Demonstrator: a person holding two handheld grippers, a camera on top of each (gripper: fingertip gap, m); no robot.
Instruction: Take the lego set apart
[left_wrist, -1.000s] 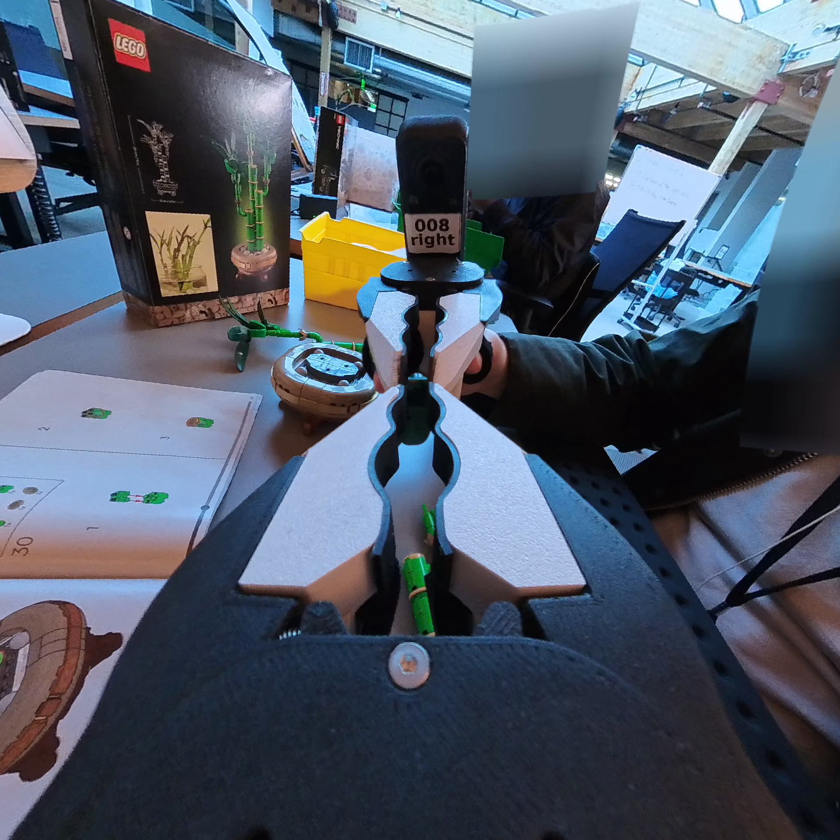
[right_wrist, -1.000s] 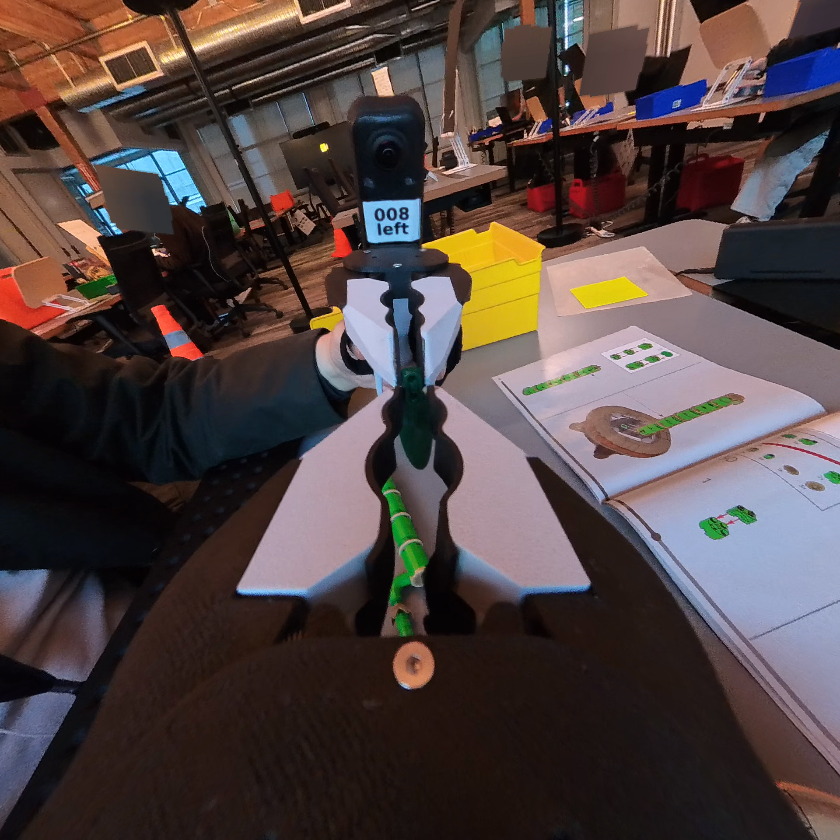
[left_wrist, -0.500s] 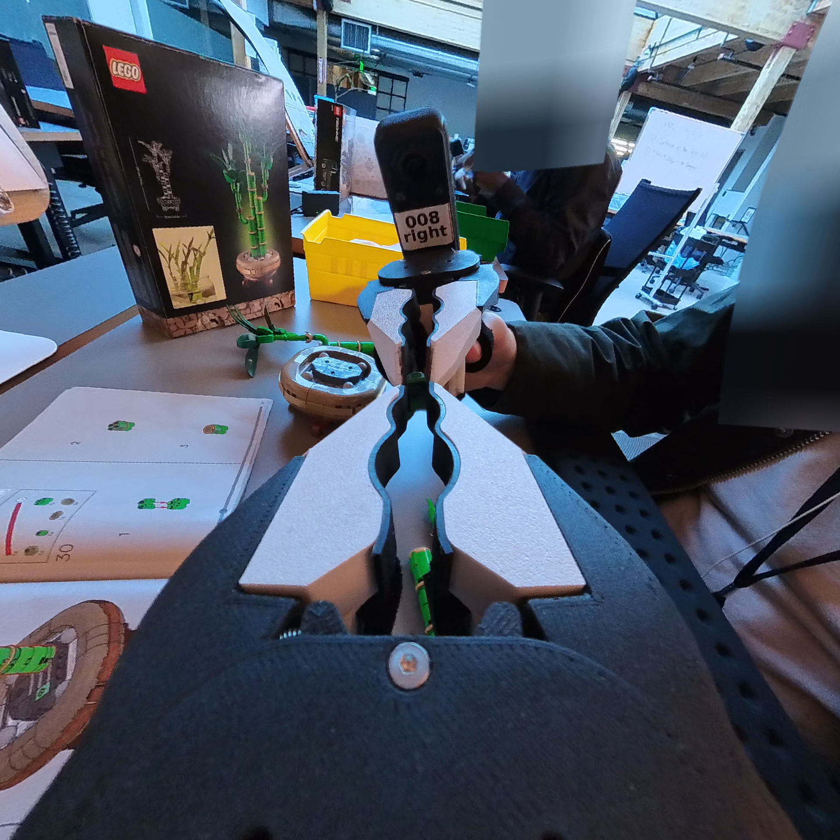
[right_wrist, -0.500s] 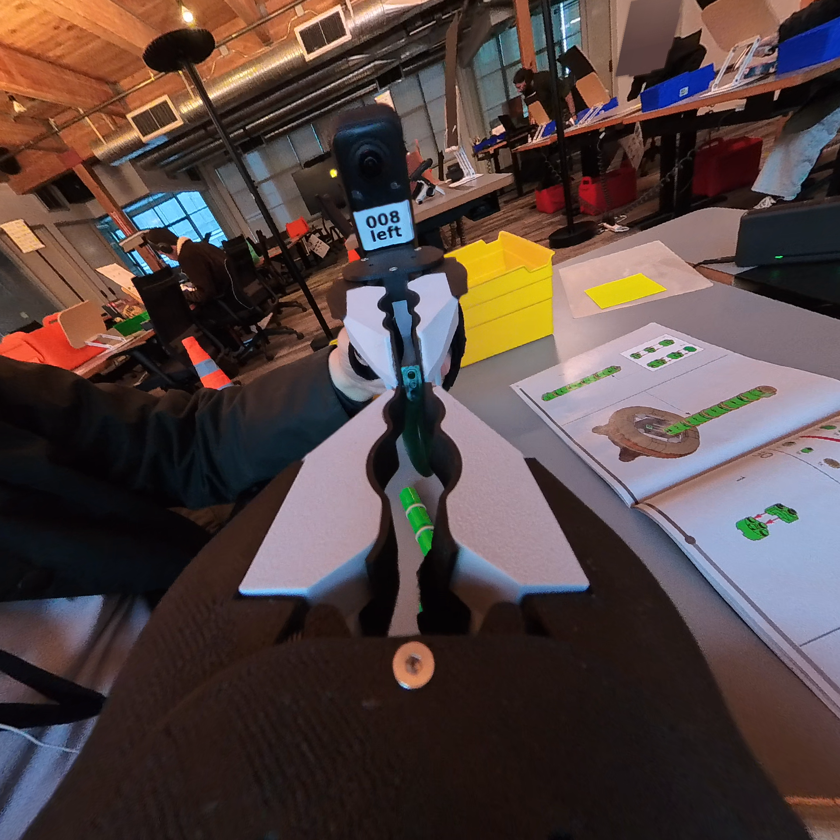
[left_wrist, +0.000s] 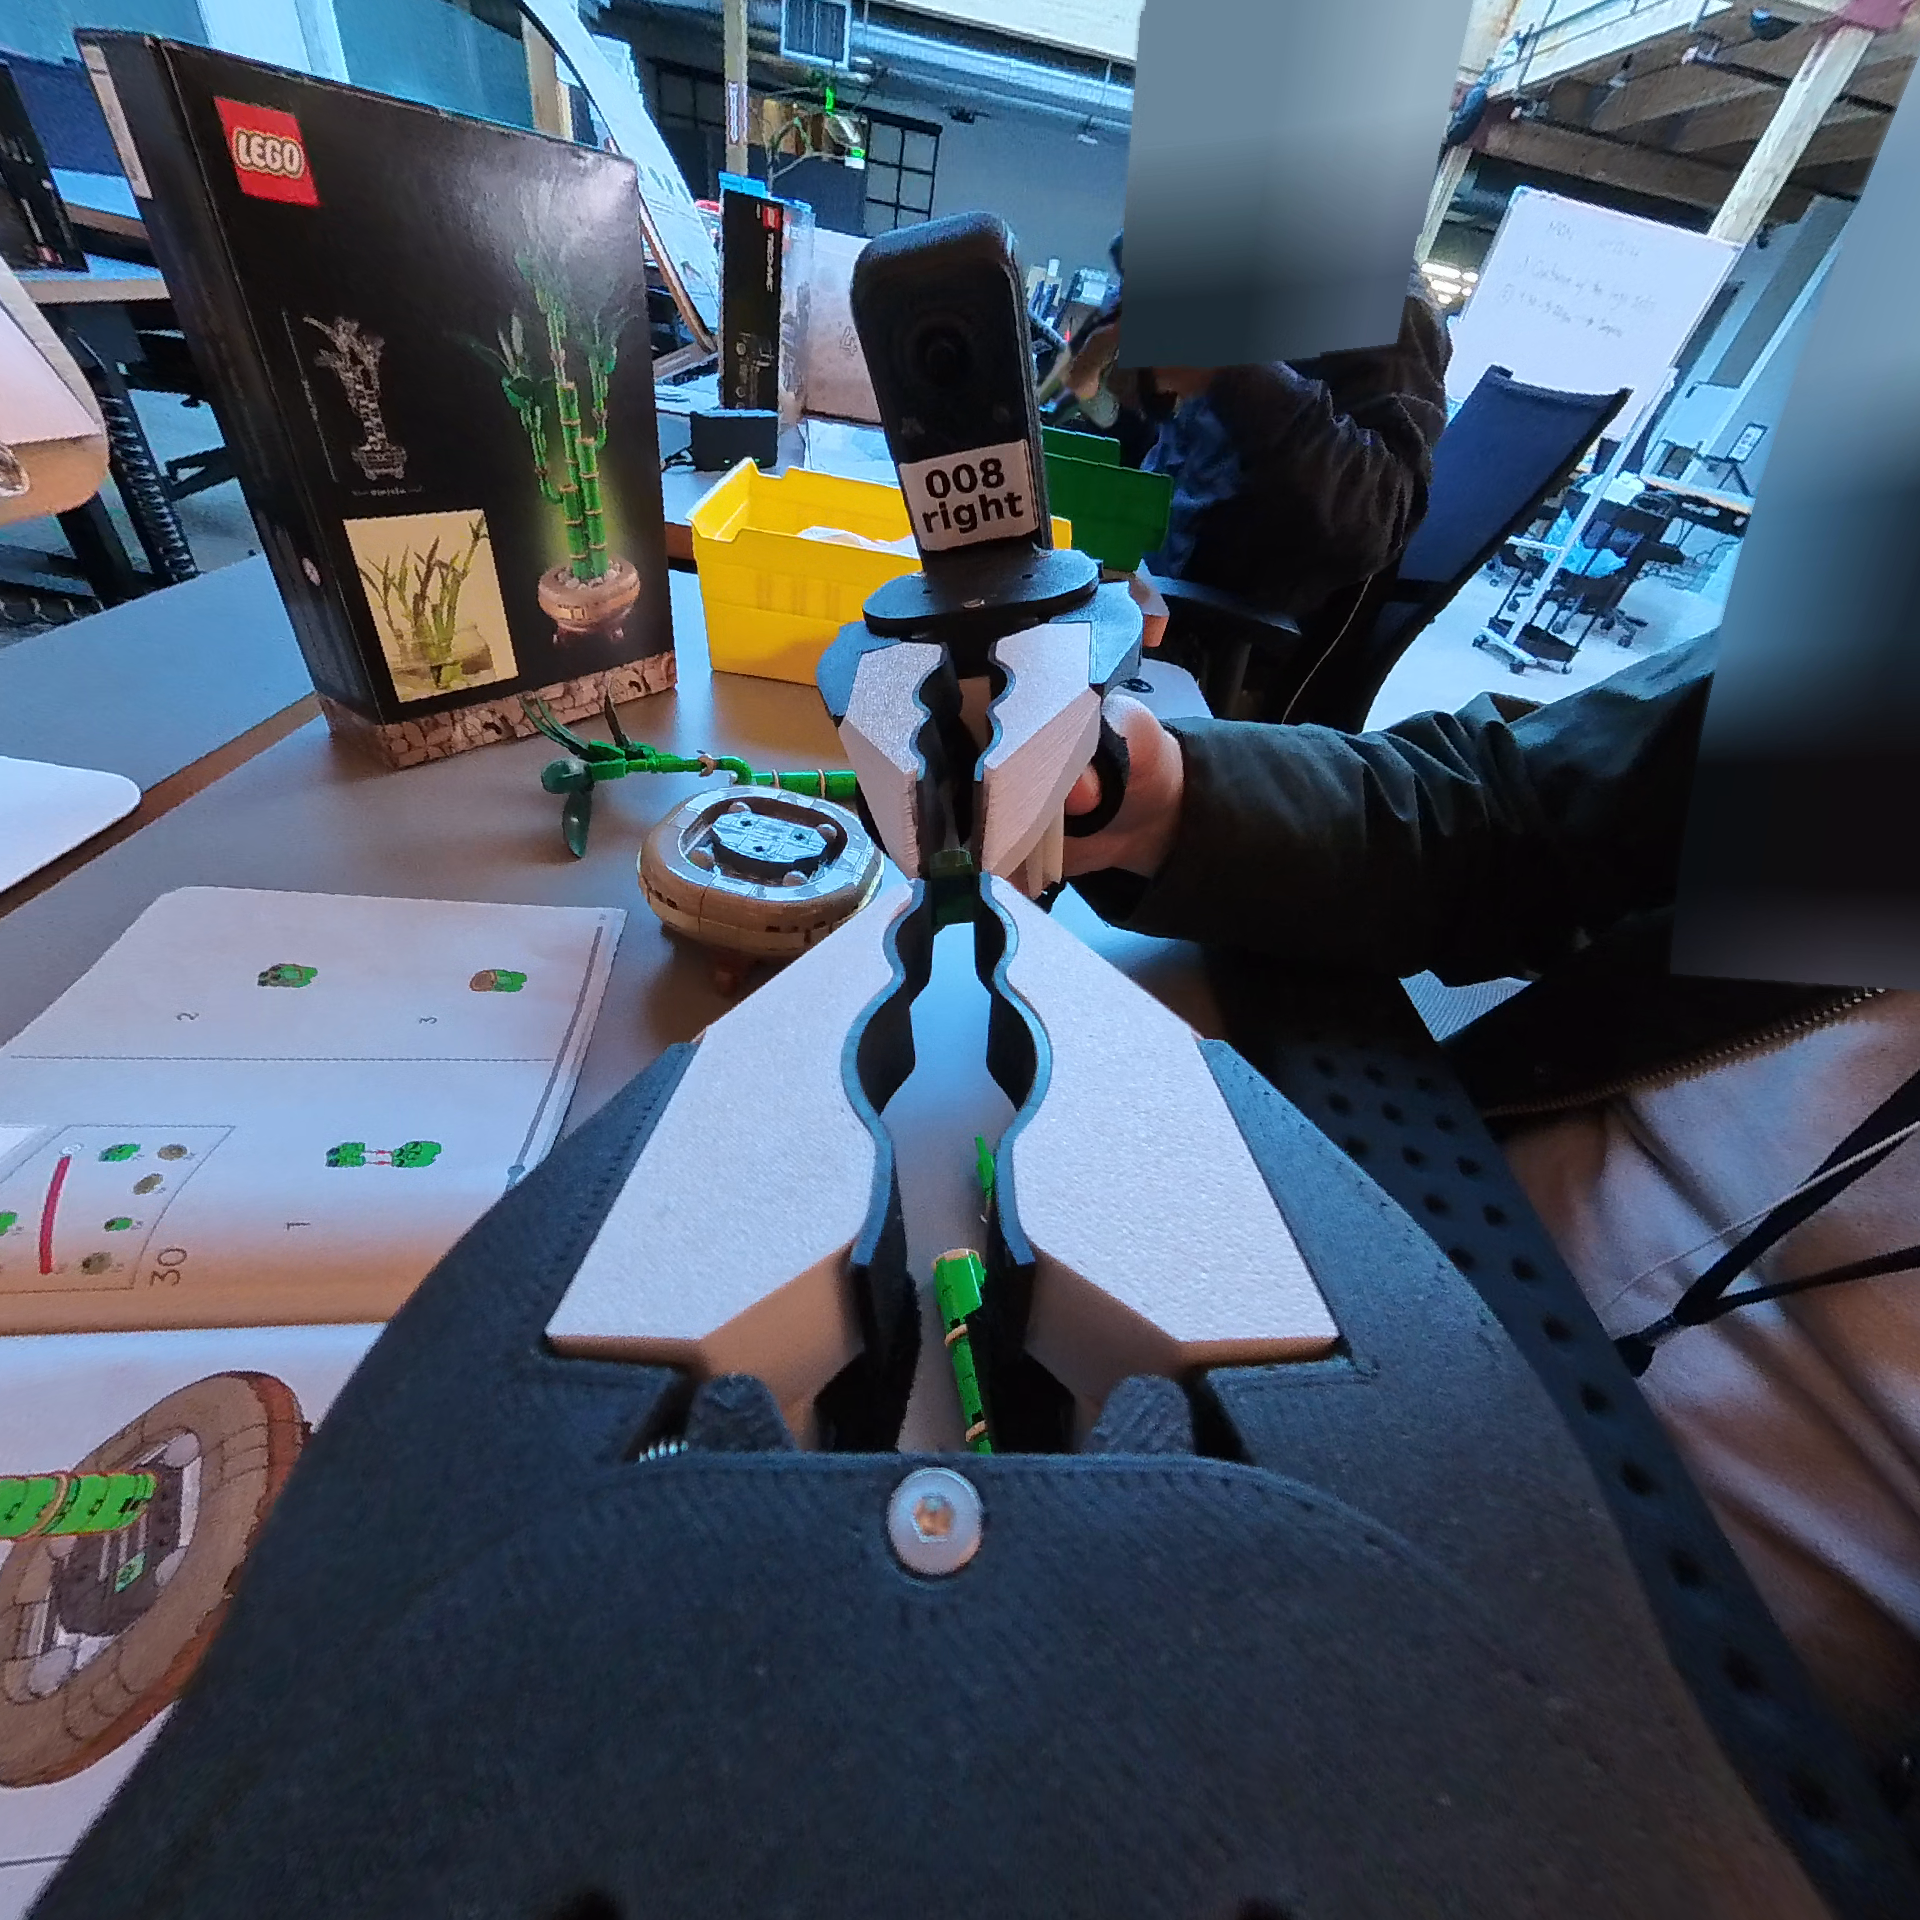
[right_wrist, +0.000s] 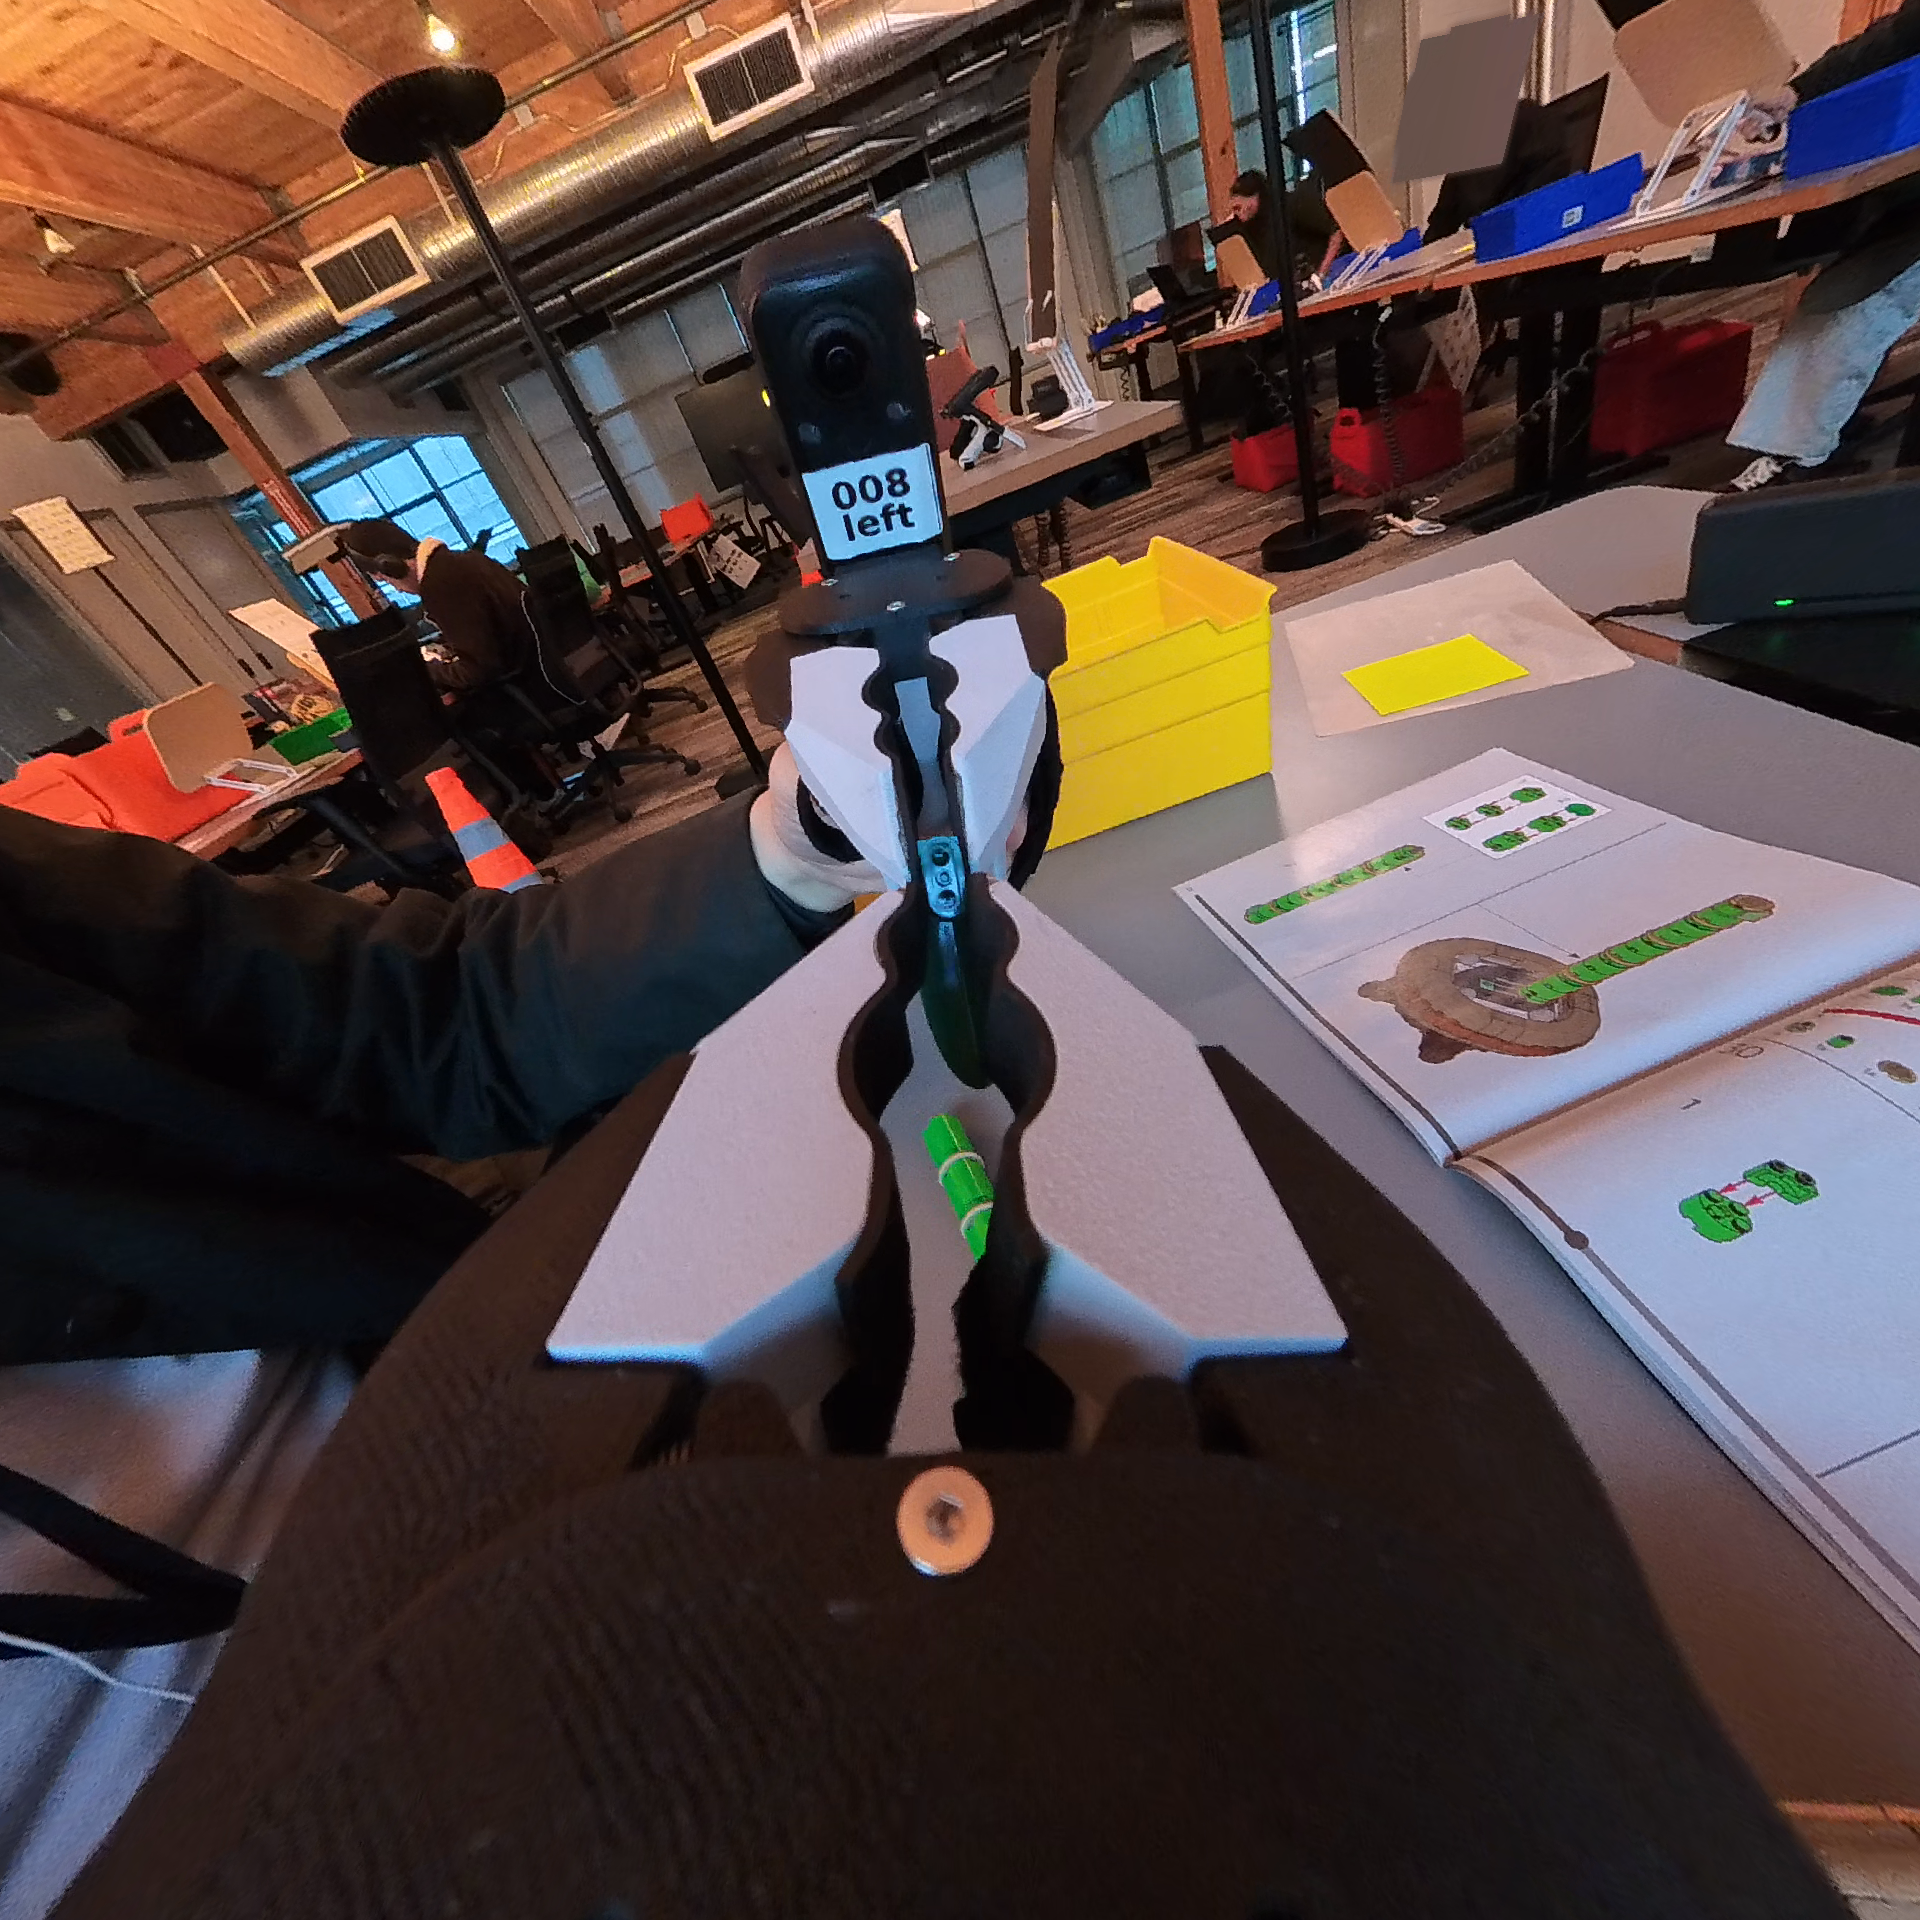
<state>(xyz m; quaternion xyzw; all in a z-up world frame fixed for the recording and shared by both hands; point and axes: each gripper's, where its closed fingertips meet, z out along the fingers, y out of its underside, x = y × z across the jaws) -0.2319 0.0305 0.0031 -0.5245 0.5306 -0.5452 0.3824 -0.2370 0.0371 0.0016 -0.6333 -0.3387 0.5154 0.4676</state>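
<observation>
My left gripper (left_wrist: 951, 904) and right gripper (left_wrist: 948, 831) meet tip to tip above the table edge. Both are shut on one small green lego bamboo piece (left_wrist: 953, 883). In the right wrist view my right gripper (right_wrist: 945, 909) pinches a dark green leaf (right_wrist: 951, 997), and a small grey connector (right_wrist: 942, 878) sits at the tips of the left gripper (right_wrist: 938, 847). A bright green stalk section (right_wrist: 958, 1184) hangs below the fingers; it also shows in the left wrist view (left_wrist: 958, 1330). Whether it still joins the leaf is hidden.
A round brown lego base (left_wrist: 758, 873) and a loose bamboo stalk (left_wrist: 665, 771) lie on the table by the black lego box (left_wrist: 416, 416). An open instruction booklet (left_wrist: 291, 1091) (right_wrist: 1558, 987) lies flat. A yellow bin (right_wrist: 1164, 686) stands behind. A person's sleeves are close. The tips of both grippers are at nearly the same place.
Both grippers have tilted and shifted while staying shut tip to tip. The bright green stalk under the right fingers has slid back, so less of it shows. The grey connector has come into view.
</observation>
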